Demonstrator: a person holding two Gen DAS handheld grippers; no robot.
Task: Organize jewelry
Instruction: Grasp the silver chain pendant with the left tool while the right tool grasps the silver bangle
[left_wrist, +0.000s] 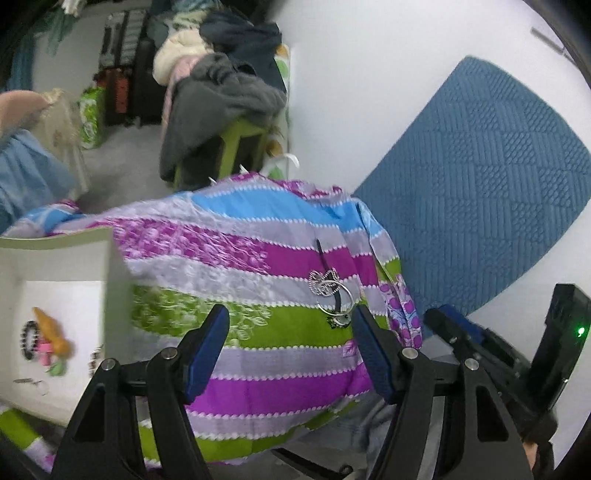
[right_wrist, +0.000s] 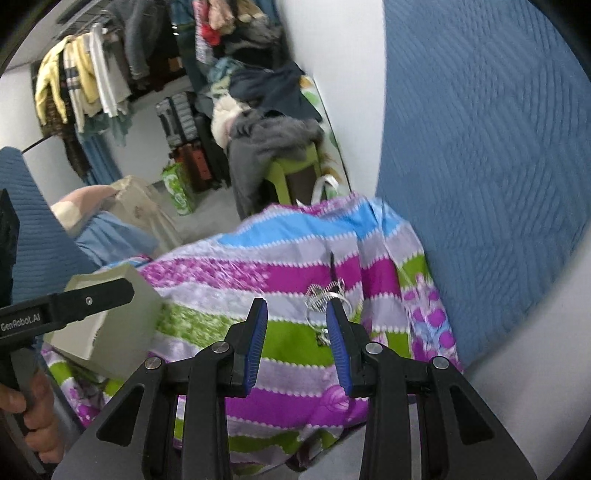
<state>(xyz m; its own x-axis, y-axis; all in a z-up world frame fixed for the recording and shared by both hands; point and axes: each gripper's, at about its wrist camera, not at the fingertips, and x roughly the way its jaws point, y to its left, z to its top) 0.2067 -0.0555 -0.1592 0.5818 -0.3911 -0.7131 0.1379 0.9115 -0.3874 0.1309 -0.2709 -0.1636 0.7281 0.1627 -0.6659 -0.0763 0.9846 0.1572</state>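
A small pile of silver jewelry (left_wrist: 330, 293), with rings and an ornate piece, lies on a striped purple, green and blue cloth (left_wrist: 258, 295); a thin black stick lies through it. It also shows in the right wrist view (right_wrist: 325, 299). My left gripper (left_wrist: 290, 332) is open and empty, just short of the pile. My right gripper (right_wrist: 297, 325) is open and empty, its right finger beside the pile. A white box (left_wrist: 66, 258) at the left holds a black bead bracelet (left_wrist: 29, 339), an orange piece and small trinkets.
The white box also shows in the right wrist view (right_wrist: 110, 321), with the left gripper's body in front of it. A blue textured mat (left_wrist: 480, 184) leans on the white wall at the right. A green stool with piled clothes (left_wrist: 229, 110) and suitcases stand behind.
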